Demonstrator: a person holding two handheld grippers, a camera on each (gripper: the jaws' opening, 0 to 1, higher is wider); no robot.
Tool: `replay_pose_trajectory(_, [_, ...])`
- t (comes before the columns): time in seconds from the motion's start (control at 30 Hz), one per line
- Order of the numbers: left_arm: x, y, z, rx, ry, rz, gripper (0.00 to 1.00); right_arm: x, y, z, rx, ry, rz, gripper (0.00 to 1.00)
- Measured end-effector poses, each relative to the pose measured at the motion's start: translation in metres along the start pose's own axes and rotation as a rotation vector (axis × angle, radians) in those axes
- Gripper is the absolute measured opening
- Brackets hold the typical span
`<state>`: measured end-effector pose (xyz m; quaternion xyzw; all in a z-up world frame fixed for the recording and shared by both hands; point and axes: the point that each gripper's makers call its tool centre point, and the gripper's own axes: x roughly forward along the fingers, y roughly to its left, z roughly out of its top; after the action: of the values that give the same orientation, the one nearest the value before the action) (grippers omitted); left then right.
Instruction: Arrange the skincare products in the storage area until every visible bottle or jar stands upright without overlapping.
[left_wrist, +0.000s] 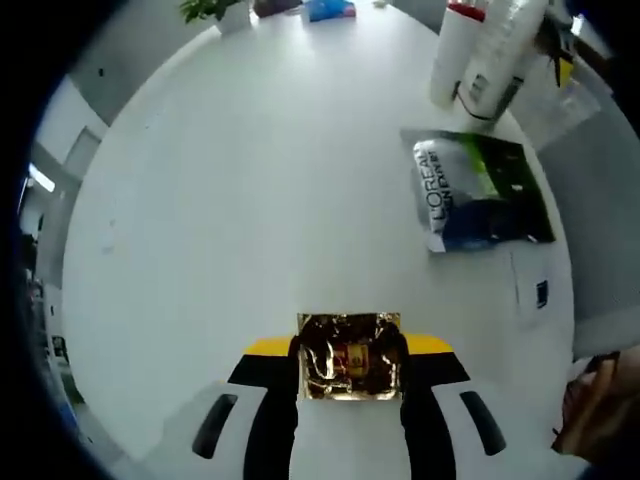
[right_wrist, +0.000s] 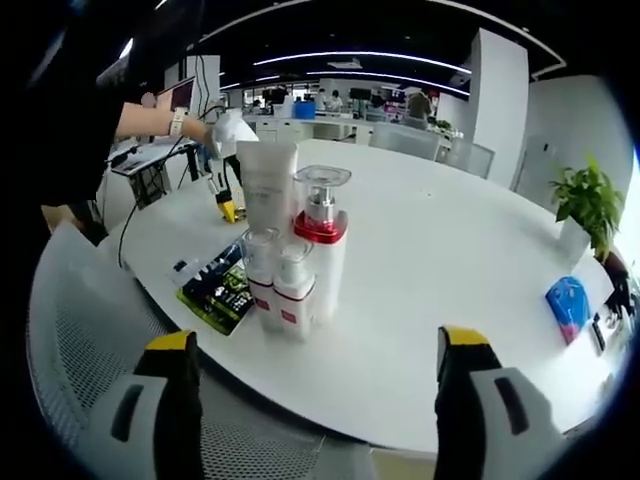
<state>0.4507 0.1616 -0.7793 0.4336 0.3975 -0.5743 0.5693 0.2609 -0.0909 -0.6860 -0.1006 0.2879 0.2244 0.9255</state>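
Note:
My left gripper (left_wrist: 350, 372) is shut on a small gold foil packet (left_wrist: 350, 356), held low over the white round table (left_wrist: 250, 200). To the upper right lies a flat green and black L'Oreal sachet (left_wrist: 480, 190), and beyond it stand white bottles (left_wrist: 485, 50). In the right gripper view, a white tube (right_wrist: 268, 185), a clear-capped pump bottle with a red band (right_wrist: 322, 235) and two small white bottles (right_wrist: 280, 285) stand upright, close together. The sachet (right_wrist: 222, 288) lies to their left. My right gripper (right_wrist: 315, 385) is open and empty, off the table's near edge.
A potted plant (right_wrist: 585, 200) and a blue object (right_wrist: 567, 300) sit at the table's far right edge. A grey mesh chair (right_wrist: 90, 350) stands at lower left. A person's gloved hand (right_wrist: 232, 130) reaches in behind the bottles. Office desks fill the background.

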Motion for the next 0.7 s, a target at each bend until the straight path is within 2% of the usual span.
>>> replay_pose_trajectory(0.3, [-0.005,-0.024,0.004,-0.037,-0.016,0.013,0.37,-0.001,0.001,0.001,-0.008,-0.010,0.003,1.00])
replay_pose_trajectory(0.7, [0.004,-0.064,0.004,-0.068,-0.013,-0.009,0.36,0.000,0.005,-0.002,-0.029,0.008,0.019,1.00])
